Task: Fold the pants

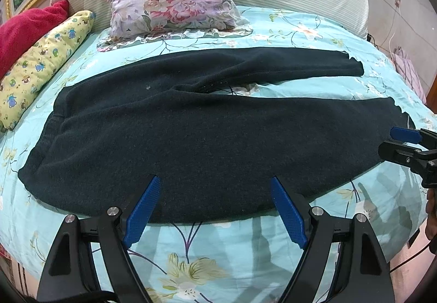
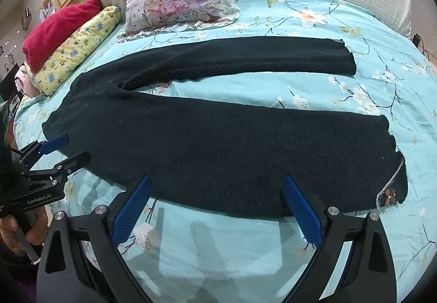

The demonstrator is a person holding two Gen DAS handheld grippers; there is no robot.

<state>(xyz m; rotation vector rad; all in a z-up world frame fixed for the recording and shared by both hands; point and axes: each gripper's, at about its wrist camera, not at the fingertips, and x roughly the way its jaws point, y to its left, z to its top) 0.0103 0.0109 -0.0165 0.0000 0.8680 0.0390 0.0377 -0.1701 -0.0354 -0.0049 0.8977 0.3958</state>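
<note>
- Dark knit pants (image 1: 191, 133): spread flat across the floral bedsheet (image 1: 218, 243), waistband toward 9 o'clock, legs splayed toward 3 o'clock; laid out ready for folding
- Left gripper (image 1: 215, 210): fingers wide apart, holding nothing, over the near edge at 6 o'clock
- Right gripper (image 2: 215, 210): likewise spread and empty, near the cuff (image 2: 393, 188)
- Floral pillow (image 1: 174, 8): 12 o'clock, clear of the work

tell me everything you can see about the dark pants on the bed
The pants are dark, fuzzy knit fabric, spread flat and unfolded on the floral blue bedsheet. Waistband lies left, legs run right, parted in a V. The near leg's cuff carries a small flower ornament. Both open tongs hover at the near edge, gripping nothing.
</note>
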